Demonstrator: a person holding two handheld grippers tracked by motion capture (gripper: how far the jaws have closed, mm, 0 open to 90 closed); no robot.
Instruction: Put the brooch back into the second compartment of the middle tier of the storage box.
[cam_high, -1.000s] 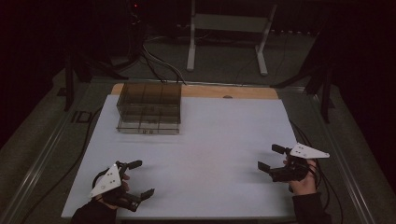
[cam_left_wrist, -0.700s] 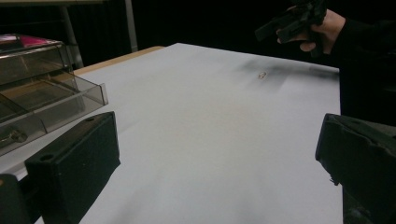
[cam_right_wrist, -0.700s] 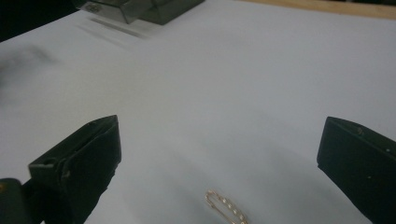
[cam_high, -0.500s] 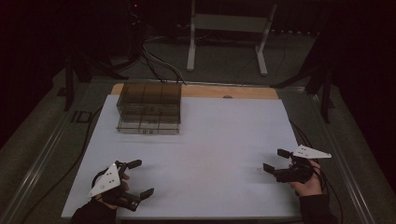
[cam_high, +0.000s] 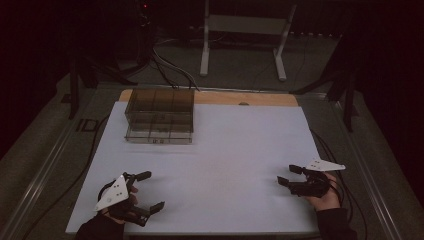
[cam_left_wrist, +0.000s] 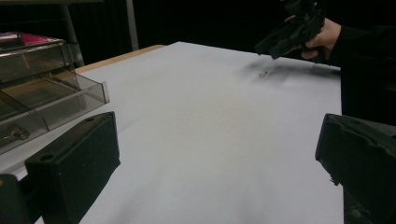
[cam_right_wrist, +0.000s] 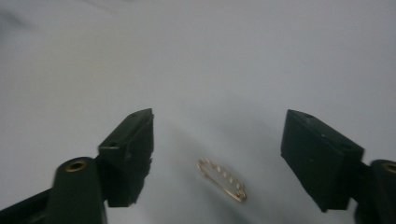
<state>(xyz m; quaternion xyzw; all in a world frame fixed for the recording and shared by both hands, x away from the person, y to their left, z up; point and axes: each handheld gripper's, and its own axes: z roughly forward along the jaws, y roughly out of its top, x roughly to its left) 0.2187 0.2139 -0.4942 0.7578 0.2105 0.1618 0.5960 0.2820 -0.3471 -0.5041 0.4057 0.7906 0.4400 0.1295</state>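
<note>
A small gold pin (cam_right_wrist: 222, 179) with a row of pale stones lies on the white table sheet (cam_high: 225, 150). It is between the jaws of my right gripper (cam_right_wrist: 219, 140), and neither pad touches it. Those jaws have just been closing and still stand apart. From above, the right gripper (cam_high: 286, 175) sits low over the sheet near the right front. My left gripper (cam_high: 151, 190) rests at the left front, open and holding nothing. Its own camera looks across the sheet between its wide jaws (cam_left_wrist: 217, 154) and catches the right gripper (cam_left_wrist: 289, 32) with the pin (cam_left_wrist: 264, 73) below it.
A clear plastic drawer box (cam_high: 160, 116) stands at the back left of the sheet, and its open drawers (cam_left_wrist: 42, 98) are near the left gripper's side. A wooden strip (cam_high: 250, 98) edges the back. Cables (cam_high: 330, 150) trail off the right side.
The right gripper's jaws have narrowed around the pin's spot, and the hand has shifted slightly toward the front edge. The left gripper has stayed where it was.
</note>
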